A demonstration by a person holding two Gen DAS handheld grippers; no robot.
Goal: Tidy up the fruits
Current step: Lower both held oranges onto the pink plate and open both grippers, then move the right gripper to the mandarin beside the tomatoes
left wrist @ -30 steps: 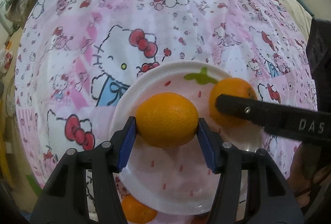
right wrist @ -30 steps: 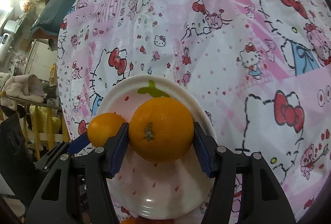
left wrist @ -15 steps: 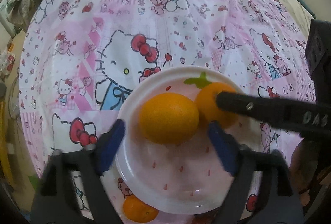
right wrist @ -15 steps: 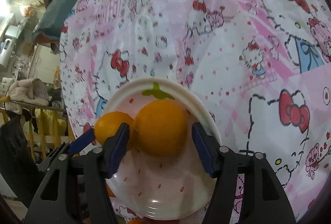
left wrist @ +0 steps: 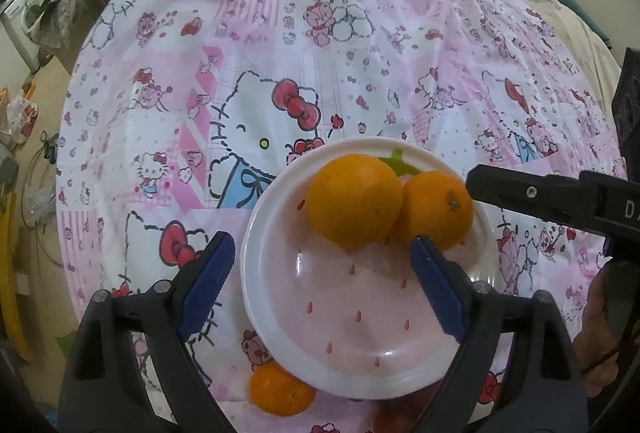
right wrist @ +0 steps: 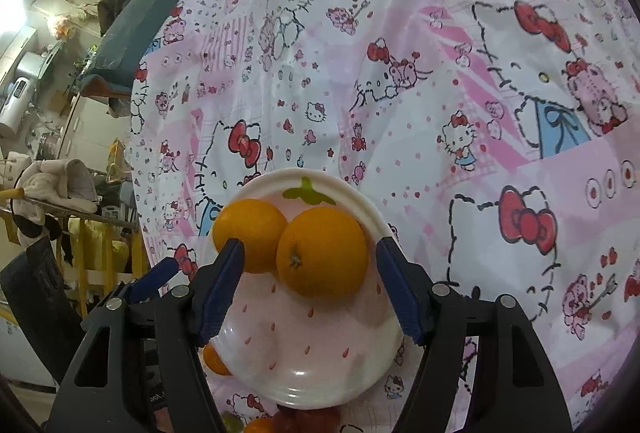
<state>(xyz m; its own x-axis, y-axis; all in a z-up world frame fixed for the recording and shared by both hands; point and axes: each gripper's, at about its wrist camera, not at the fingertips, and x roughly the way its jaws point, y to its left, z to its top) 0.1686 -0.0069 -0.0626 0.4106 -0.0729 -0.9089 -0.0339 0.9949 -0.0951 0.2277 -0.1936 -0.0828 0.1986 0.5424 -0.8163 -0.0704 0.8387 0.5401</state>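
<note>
Two oranges lie side by side, touching, on a white strawberry-print plate (left wrist: 360,365). In the left wrist view the larger orange (left wrist: 354,205) is on the left and the other orange (left wrist: 436,209) on the right. My left gripper (left wrist: 320,289) is open and empty, just behind them over the plate. My right gripper (right wrist: 310,287) is open and empty, its fingers either side of the nearer orange (right wrist: 322,259), with the second orange (right wrist: 250,233) to its left; the plate rim (right wrist: 304,393) is below. The right gripper's finger (left wrist: 532,193) reaches in from the right.
A third orange (left wrist: 280,389) lies on the Hello Kitty tablecloth (left wrist: 280,53) just off the plate's near rim; it also shows in the right wrist view (right wrist: 214,359). Red and green fruit (right wrist: 304,419) sits partly hidden below the plate. Household clutter (right wrist: 52,173) is beyond the table's left edge.
Both grippers opened and let go of their oranges, which now rest on the plate together. Both grippers drew back a little.
</note>
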